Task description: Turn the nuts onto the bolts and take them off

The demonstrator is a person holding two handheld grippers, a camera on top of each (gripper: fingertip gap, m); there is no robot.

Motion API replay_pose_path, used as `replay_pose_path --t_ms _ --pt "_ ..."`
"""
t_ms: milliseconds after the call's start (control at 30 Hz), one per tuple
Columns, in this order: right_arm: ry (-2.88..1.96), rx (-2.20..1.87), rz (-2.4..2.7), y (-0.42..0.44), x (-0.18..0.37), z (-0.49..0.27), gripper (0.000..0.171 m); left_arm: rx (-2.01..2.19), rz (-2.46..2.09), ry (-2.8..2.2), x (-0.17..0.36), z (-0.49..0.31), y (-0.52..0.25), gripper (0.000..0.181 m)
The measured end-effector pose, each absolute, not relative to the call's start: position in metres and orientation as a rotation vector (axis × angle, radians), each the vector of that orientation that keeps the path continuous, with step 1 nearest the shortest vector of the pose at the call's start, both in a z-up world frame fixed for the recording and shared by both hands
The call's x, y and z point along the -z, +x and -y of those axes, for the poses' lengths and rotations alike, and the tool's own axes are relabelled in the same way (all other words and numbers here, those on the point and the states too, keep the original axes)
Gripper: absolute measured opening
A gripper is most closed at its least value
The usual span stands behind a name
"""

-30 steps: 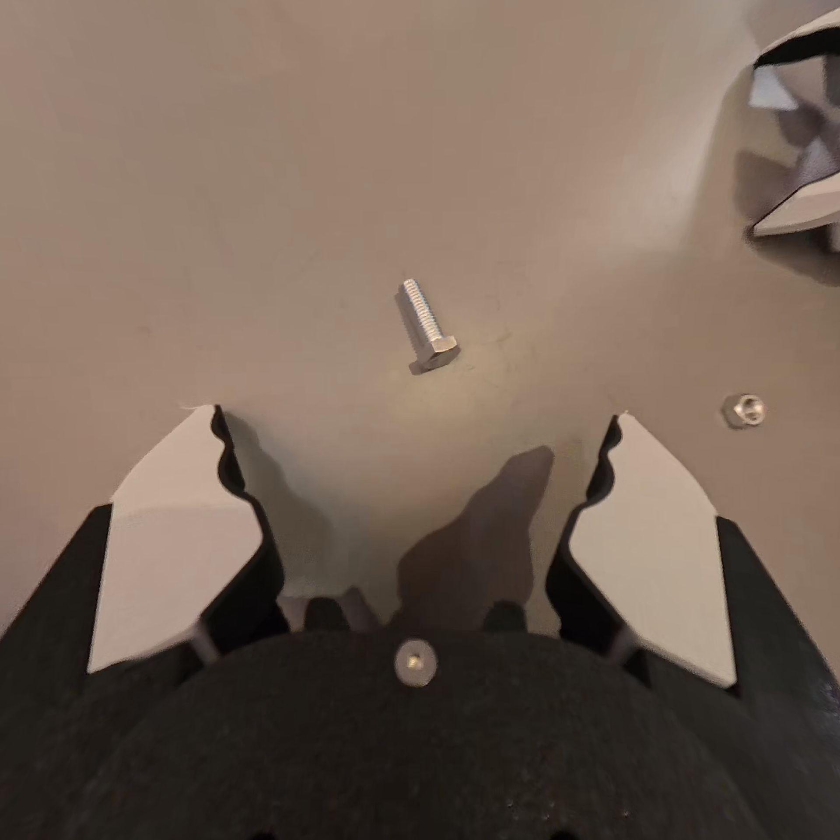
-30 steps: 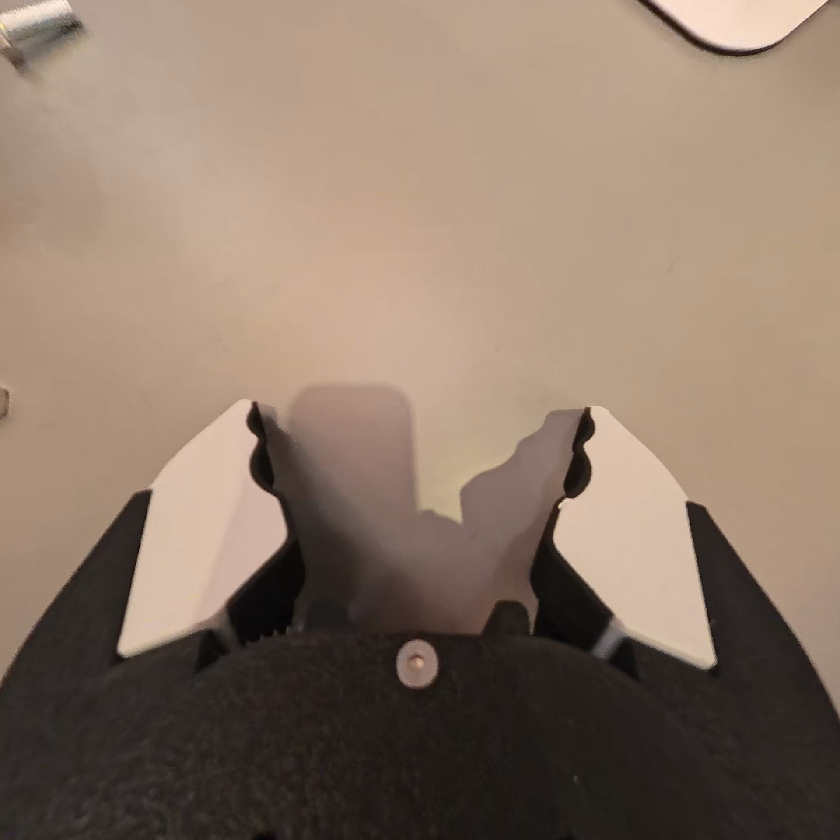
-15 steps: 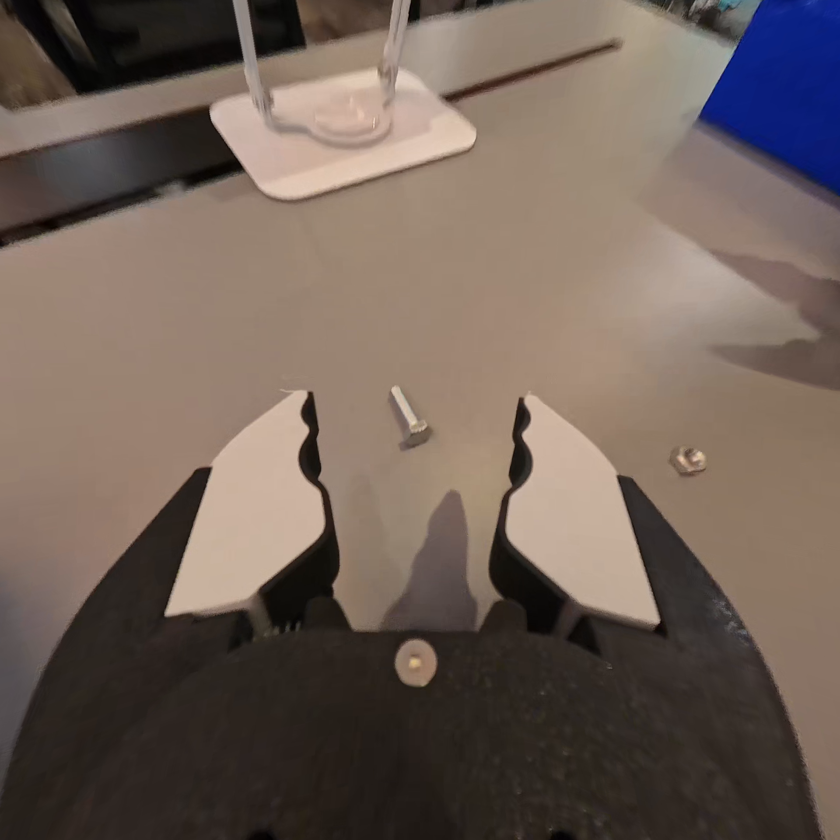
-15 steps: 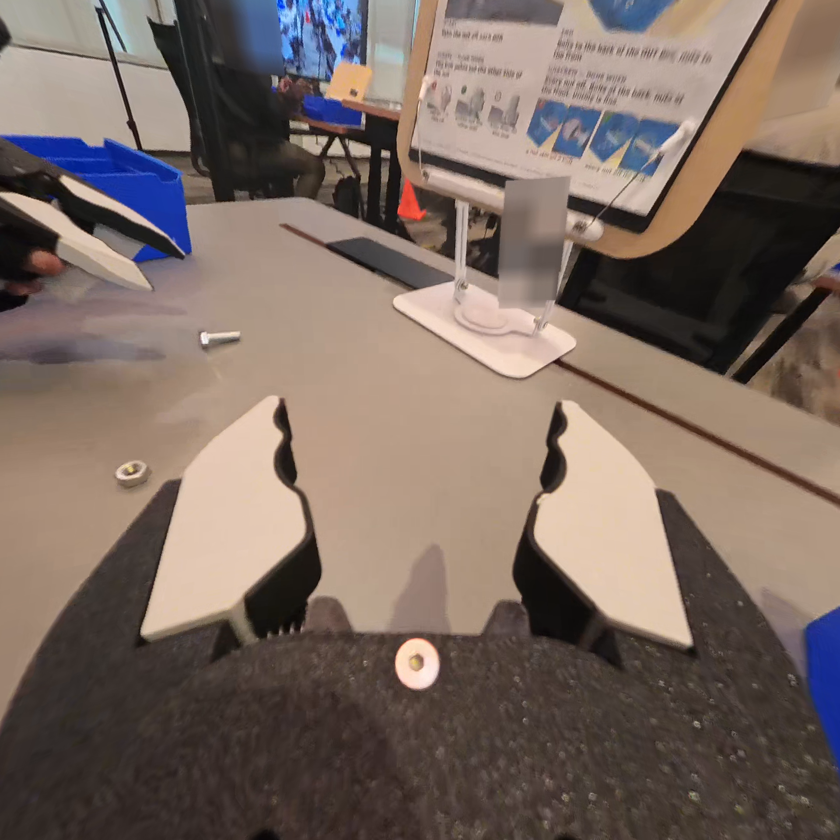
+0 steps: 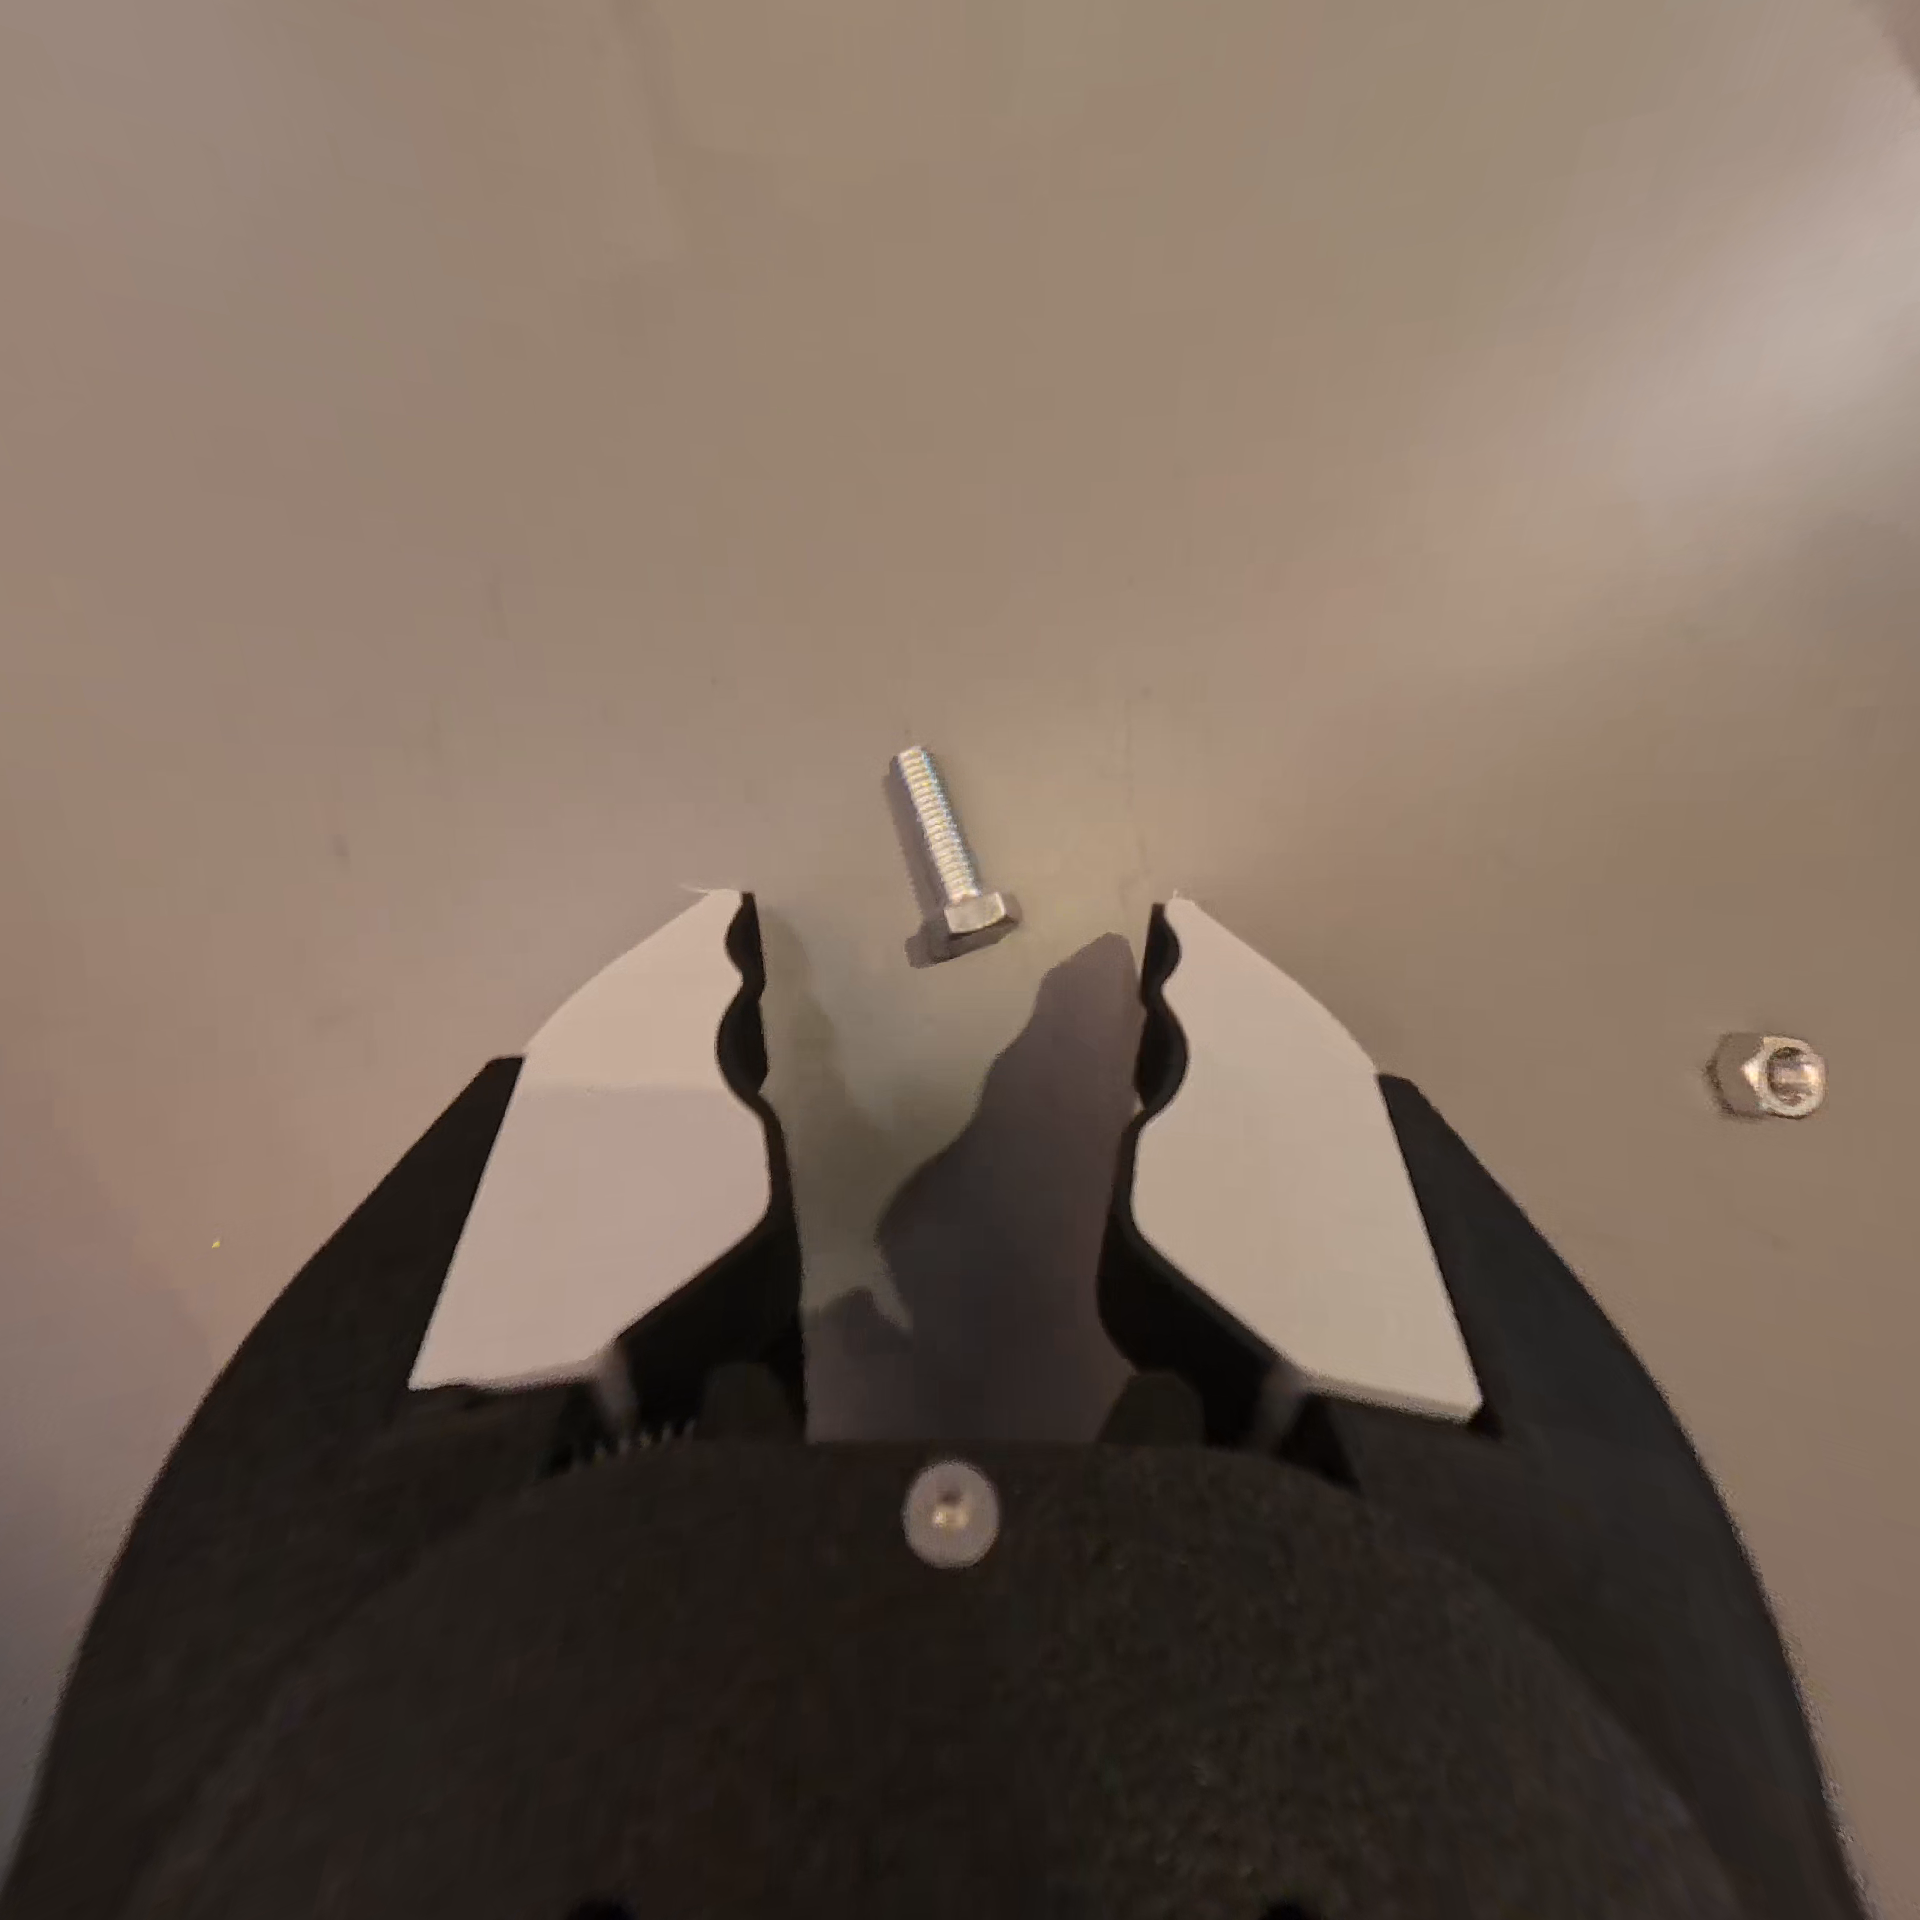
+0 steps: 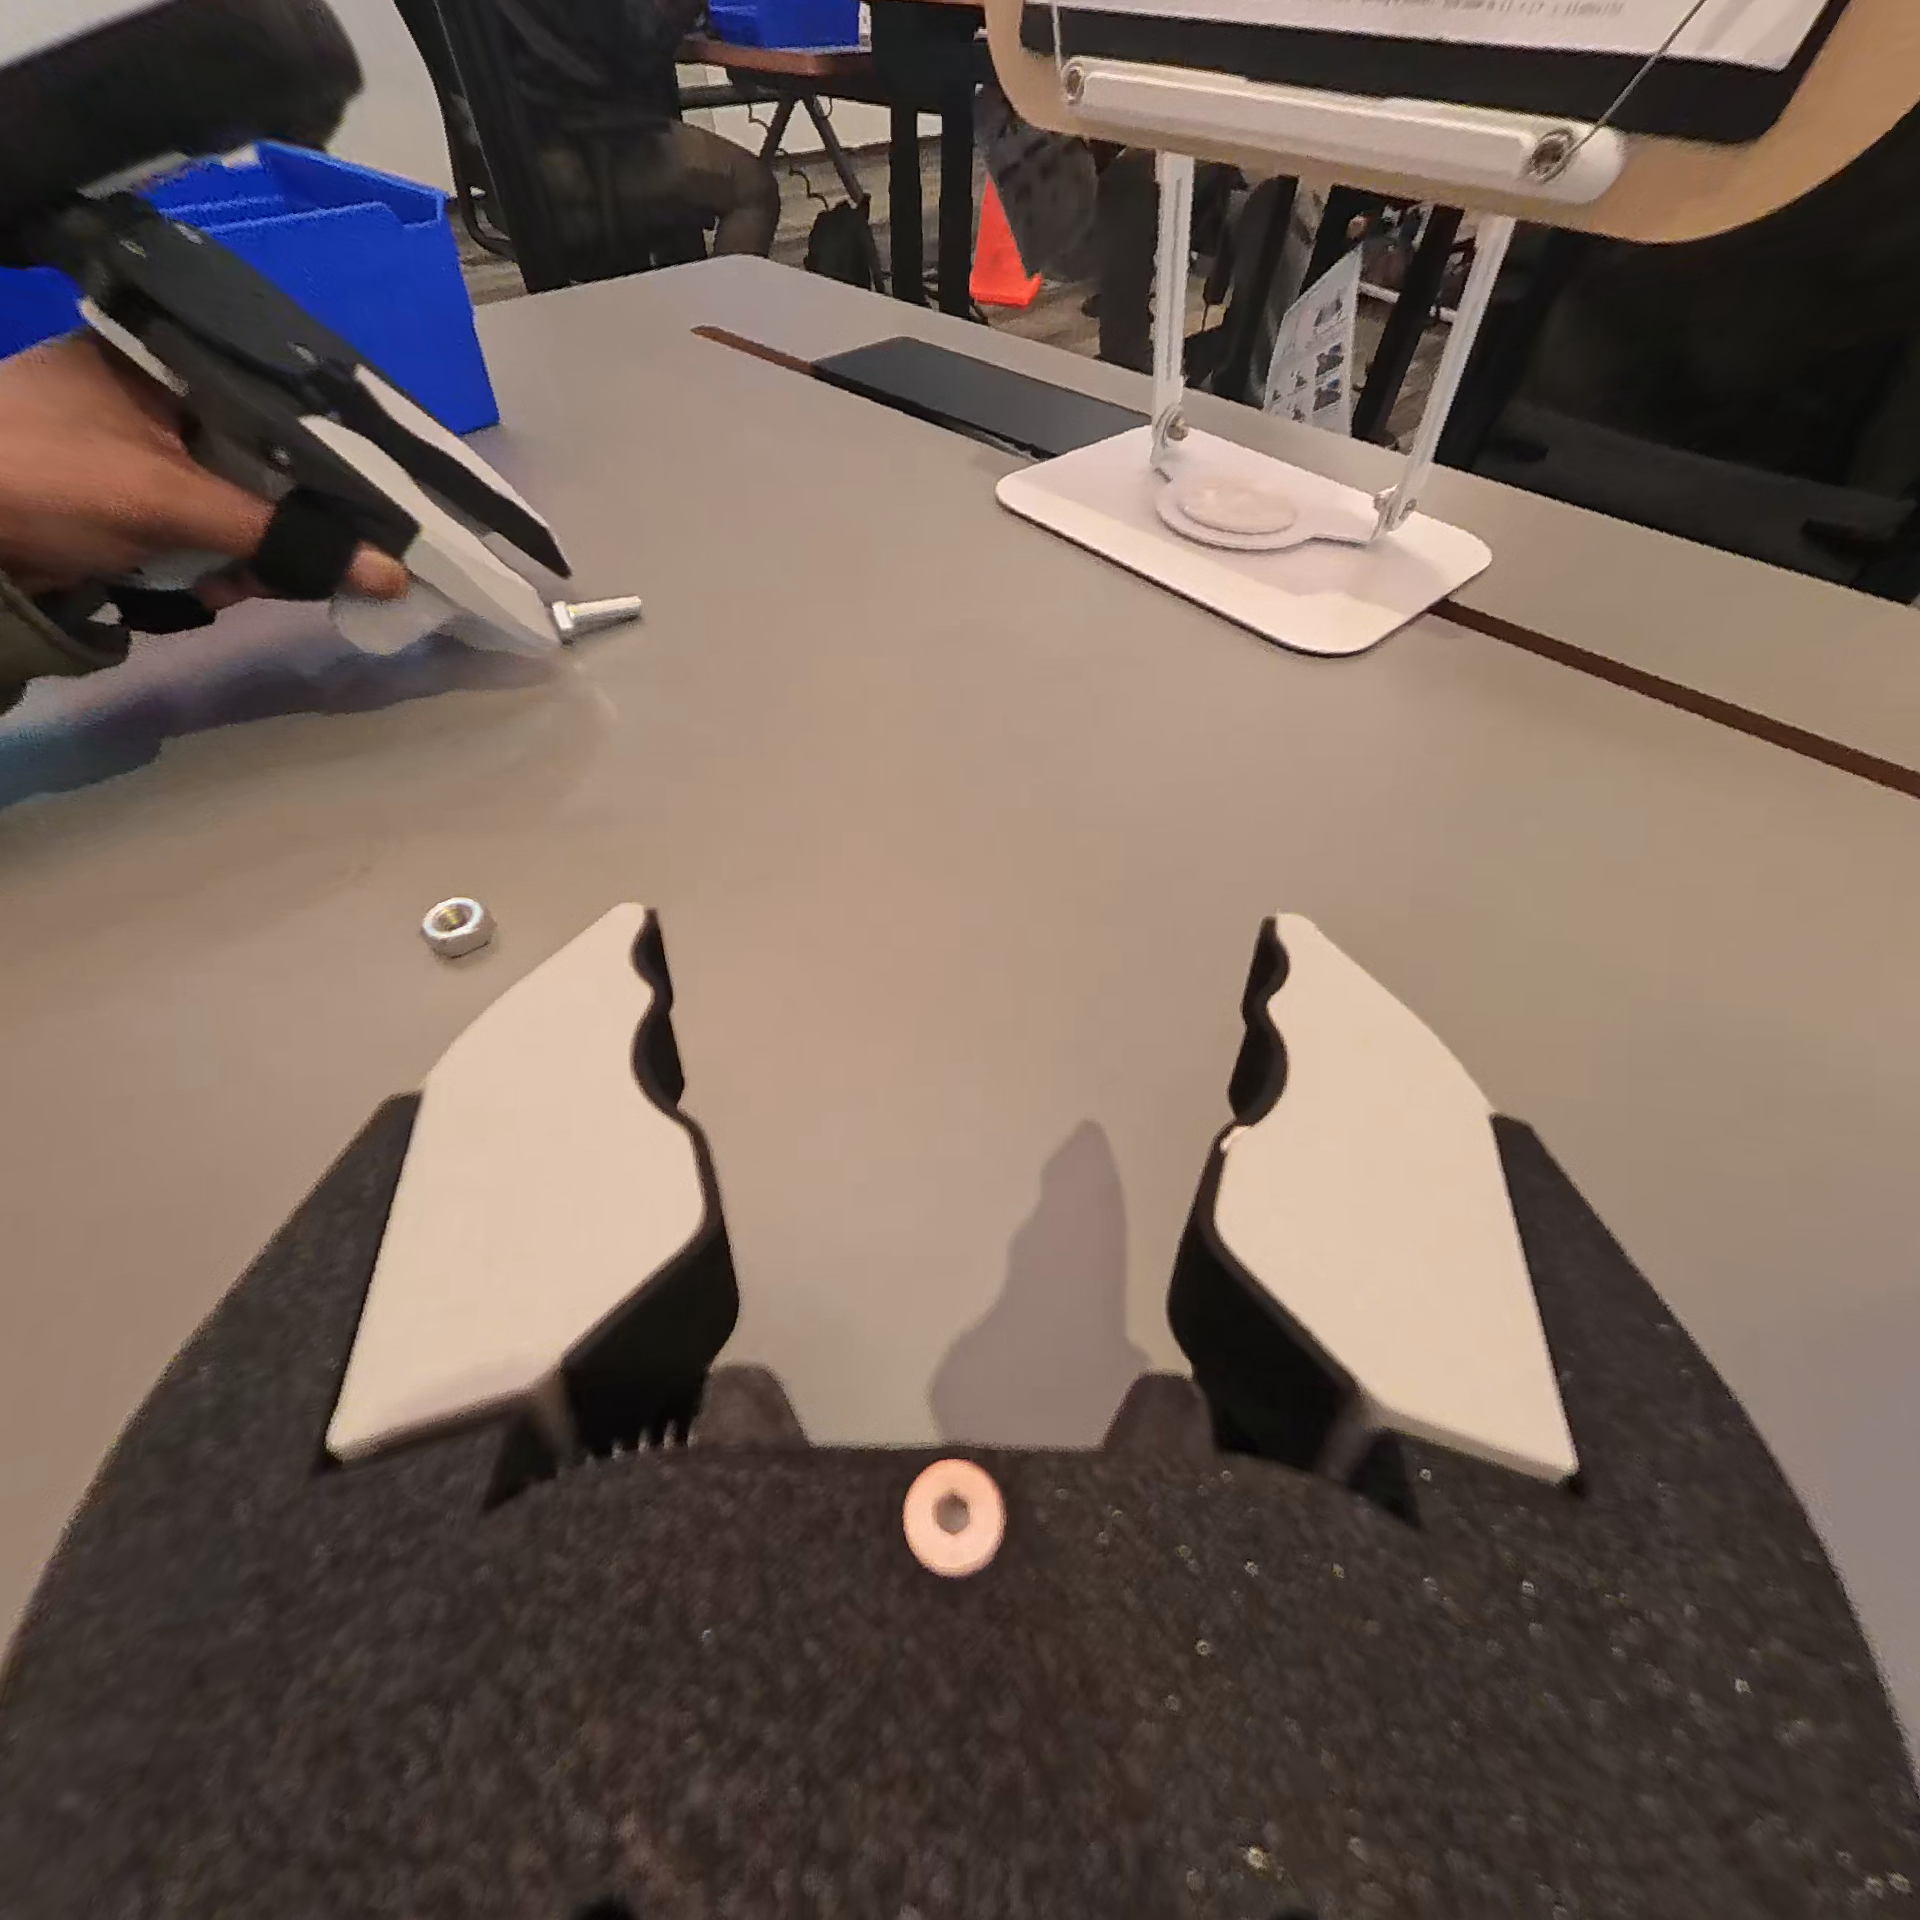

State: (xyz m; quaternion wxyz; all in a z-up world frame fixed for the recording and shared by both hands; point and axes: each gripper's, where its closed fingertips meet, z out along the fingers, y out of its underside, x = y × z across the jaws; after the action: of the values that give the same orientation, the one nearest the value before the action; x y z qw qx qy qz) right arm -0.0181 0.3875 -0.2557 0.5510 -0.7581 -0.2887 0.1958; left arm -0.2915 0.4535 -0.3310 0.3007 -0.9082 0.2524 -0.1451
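A silver hex bolt (image 5: 945,857) lies flat on the grey table, head toward me, just ahead of my open left gripper (image 5: 956,909). A silver nut (image 5: 1766,1075) lies to its right. In the right wrist view the bolt (image 6: 597,613) lies at the tips of the left gripper (image 6: 540,613), which a hand holds low over the table. The nut (image 6: 457,925) lies just left of my right gripper (image 6: 956,925), which is open, empty and above bare table.
A white stand base (image 6: 1247,545) holding a tilted board stands at the back right. A black flat device (image 6: 977,390) lies beside a seam in the table. A blue bin (image 6: 343,270) stands at the far left. People and chairs are behind the table. The silver nut (image 5: 1766,1075) is about 15 cm from both grippers' fingertips. It turns up in the right wrist view (image 6: 453,922) as well.
The left gripper has tilted down onto the bolt and come closer to it, its jaws narrower than a second ago. The right gripper has lifted its view and shifted nearer the nut.
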Motion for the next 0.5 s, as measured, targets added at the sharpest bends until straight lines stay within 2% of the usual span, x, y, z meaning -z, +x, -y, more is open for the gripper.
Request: replay_pose_path --t_ms 267,333,500 --pt "-1.777 -0.489 0.701 -0.027 0.252 -0.385 0.102 0.321 -0.745 -2.425 0.339 -0.455 -0.290 0.042" --pt "-1.778 -0.511 0.718 -0.033 0.253 -0.386 0.097 0.328 -0.779 -2.414 0.339 -0.454 -0.290 0.020" --pt "-1.783 -0.620 0.769 -0.054 0.257 -0.389 0.084 0.342 -0.850 -2.409 0.339 -0.453 -0.289 0.019"
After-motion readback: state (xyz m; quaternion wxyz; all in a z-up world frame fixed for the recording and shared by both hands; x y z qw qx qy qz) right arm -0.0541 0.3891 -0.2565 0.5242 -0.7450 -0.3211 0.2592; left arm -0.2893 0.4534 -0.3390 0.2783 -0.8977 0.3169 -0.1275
